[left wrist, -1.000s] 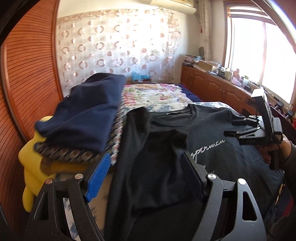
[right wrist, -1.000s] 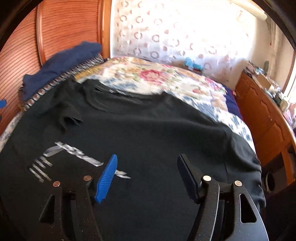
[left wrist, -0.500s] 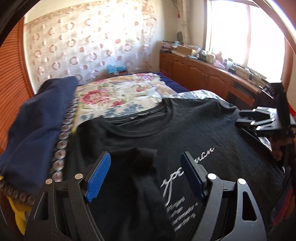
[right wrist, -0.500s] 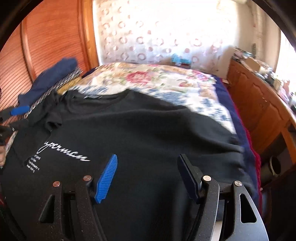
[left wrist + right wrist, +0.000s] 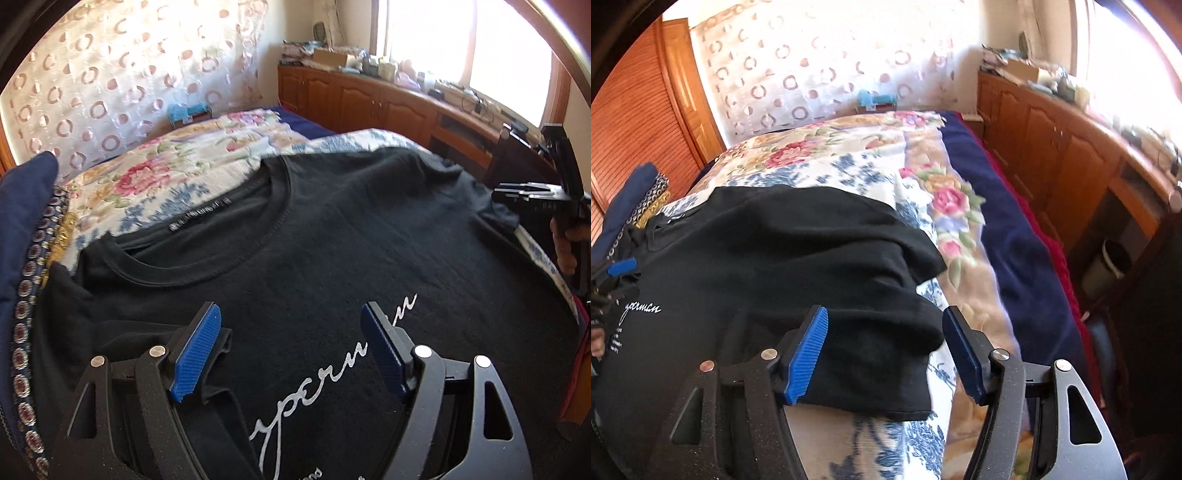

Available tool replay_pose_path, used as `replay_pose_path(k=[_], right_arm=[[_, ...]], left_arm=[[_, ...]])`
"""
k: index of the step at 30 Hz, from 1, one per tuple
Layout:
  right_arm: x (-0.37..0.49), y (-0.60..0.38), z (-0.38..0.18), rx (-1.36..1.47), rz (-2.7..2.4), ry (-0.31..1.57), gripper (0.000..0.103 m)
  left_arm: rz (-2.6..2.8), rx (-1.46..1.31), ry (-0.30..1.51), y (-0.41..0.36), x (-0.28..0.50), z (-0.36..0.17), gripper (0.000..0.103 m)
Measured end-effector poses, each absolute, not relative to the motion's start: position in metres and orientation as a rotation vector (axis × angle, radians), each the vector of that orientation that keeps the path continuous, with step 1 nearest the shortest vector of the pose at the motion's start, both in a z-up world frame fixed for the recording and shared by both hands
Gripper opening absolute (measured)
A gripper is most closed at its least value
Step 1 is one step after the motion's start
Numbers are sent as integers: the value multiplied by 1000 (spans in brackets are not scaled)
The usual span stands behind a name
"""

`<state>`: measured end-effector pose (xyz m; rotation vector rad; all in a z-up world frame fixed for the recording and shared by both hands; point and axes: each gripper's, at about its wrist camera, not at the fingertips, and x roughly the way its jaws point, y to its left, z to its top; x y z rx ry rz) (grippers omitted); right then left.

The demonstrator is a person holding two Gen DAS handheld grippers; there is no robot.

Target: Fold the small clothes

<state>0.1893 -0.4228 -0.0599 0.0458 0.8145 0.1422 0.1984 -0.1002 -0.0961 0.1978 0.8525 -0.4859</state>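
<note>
A black T-shirt (image 5: 314, 240) with white script print lies flat, front up, on the floral bedspread (image 5: 166, 177). My left gripper (image 5: 290, 310) hovers open over its chest just below the collar, nothing between the pads; the left sleeve lies folded inward beside the left finger. My right gripper (image 5: 886, 312) stands over the shirt's right sleeve (image 5: 894, 317) at the bed's edge. Its jaws are closing, and the sleeve cloth lies between them without the pads pressing on it. The left wrist view shows the right gripper (image 5: 532, 192) far right, held by a hand.
A stack of folded clothes topped by a navy garment (image 5: 22, 221) sits at the left by the wooden slatted wall (image 5: 635, 122). Wooden cabinets (image 5: 388, 99) with clutter run under the window. A bin (image 5: 1112, 262) stands on the floor beside the bed's right edge.
Both views swung right. My left gripper moved from the folded left sleeve to over the chest print. My right gripper travelled from mid-shirt to the right sleeve at the bed's edge.
</note>
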Motion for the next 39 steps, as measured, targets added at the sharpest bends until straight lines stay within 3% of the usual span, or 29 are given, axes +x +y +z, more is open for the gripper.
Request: replay_pose_path(k=[10, 13, 17, 19, 30, 35, 37, 39], right_arm=[[220, -433, -59, 125, 188, 867, 54], [224, -428, -57, 135, 205, 870, 39], [224, -416, -53, 65, 173, 865, 10], [225, -411, -50, 28, 161, 862, 8], [206, -342, 12, -121, 244, 690, 6], [202, -292, 0, -130, 373, 733, 7], [199, -277, -15, -158, 387, 771, 17], [197, -275, -24, -160, 390, 795, 35]], left_arm=[[-487, 232, 878, -106, 203, -104, 82], [-484, 236, 876, -108, 203, -105, 83], [-486, 239, 878, -109, 203, -105, 85], [-478, 239, 876, -109, 202, -105, 85], [-489, 225, 877, -108, 203, -105, 86], [-475, 130, 797, -88, 200, -87, 86], [-467, 94, 746, -77, 197, -76, 86], [-458, 84, 735, -71, 196, -70, 86]])
